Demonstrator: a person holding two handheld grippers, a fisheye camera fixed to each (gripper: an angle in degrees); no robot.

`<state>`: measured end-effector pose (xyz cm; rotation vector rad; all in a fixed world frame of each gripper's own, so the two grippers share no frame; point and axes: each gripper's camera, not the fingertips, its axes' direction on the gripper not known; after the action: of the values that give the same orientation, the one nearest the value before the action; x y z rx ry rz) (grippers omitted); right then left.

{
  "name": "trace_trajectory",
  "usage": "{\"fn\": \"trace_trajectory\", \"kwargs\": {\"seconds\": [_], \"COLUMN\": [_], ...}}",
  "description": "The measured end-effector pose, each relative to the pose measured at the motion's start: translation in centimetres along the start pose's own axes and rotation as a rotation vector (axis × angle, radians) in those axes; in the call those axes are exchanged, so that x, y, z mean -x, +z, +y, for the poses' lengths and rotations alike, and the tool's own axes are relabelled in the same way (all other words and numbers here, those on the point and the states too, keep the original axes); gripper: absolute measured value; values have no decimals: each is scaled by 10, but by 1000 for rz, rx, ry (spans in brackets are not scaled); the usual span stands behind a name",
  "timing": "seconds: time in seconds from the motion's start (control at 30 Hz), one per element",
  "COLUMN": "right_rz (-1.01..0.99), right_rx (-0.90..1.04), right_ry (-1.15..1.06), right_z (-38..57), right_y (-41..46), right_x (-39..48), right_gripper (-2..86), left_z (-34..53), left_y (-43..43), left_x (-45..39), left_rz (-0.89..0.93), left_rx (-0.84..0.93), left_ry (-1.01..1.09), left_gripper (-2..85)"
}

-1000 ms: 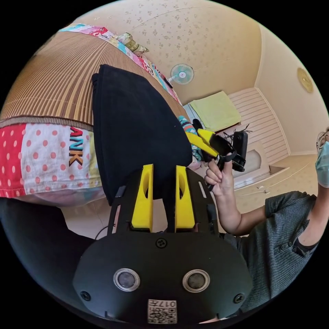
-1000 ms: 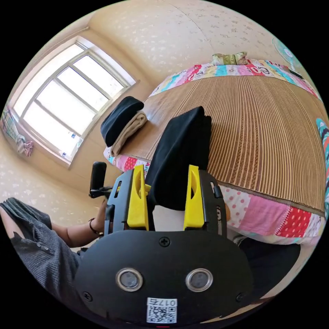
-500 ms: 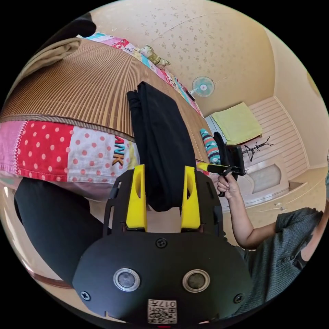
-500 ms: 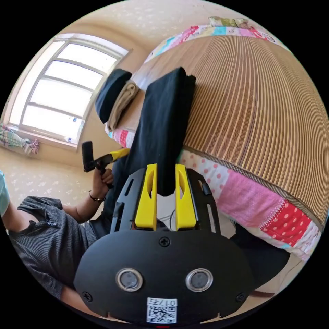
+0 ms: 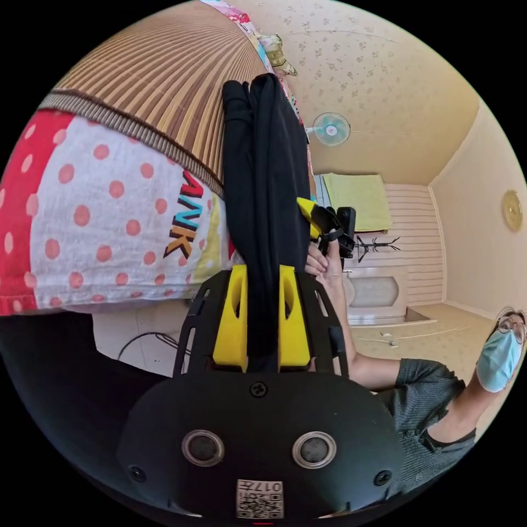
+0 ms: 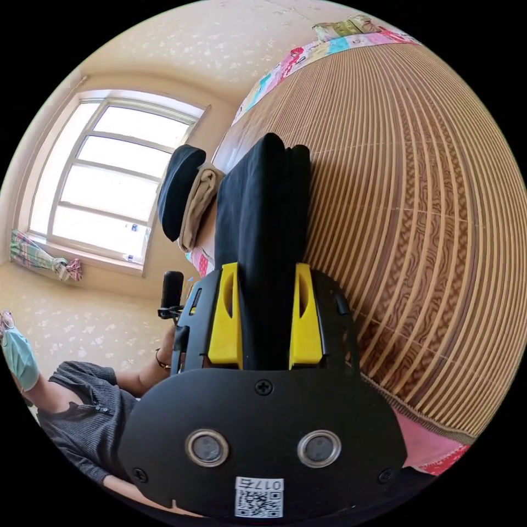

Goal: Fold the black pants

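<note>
The black pants (image 5: 263,164) are folded into a long thick bundle. One end lies on the striped bed mat (image 5: 164,82) and the other reaches out past the bed edge. My left gripper (image 5: 262,274) is shut on that near end, its yellow jaws close together with cloth pressed between them. In the right gripper view the black pants (image 6: 263,219) fill the gap of my right gripper (image 6: 265,272). Its jaws stand wider apart, both touching the bundle, one on the side facing the mat (image 6: 417,219). The right gripper (image 5: 315,217) also appears in the left view, held in a hand beside the pants.
A folded dark and tan pile (image 6: 189,197) sits on the mat near the window (image 6: 104,181). A patchwork quilt (image 5: 110,219) hangs over the bed edge. The person (image 5: 439,384) stands by the bed. A wall fan (image 5: 329,129) and a green cloth (image 5: 357,200) are beyond.
The left jaws were apart around the pants' end and have shut on it. The right jaws have widened, and the pants now sit deeper between them. Both cameras have rolled and moved closer to the bed.
</note>
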<state>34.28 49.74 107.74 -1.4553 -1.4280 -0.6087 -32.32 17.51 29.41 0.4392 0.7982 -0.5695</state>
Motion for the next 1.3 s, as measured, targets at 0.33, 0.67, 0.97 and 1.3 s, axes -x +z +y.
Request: {"fn": "trace_trajectory", "kwargs": {"seconds": [0.33,0.67,0.97,1.3], "right_rz": [-246,-185,-201,204], "right_rx": [88,-58,-20,-234], "right_ry": [54,253,156,-212], "right_z": [-33,-127,-130,35], "right_y": [55,188,206,34], "right_x": [19,125,150,159], "right_gripper": [101,116,122,95], "left_z": [-7,82,159,134], "left_y": [-90,-266,-128,-43], "left_x": [-55,-97,-73,-136], "left_rz": [-324,-556,-525,-732], "left_rx": [-31,-663,-604,-513], "left_ry": [35,26,57,254], "left_gripper": [64,52,79,92]}}
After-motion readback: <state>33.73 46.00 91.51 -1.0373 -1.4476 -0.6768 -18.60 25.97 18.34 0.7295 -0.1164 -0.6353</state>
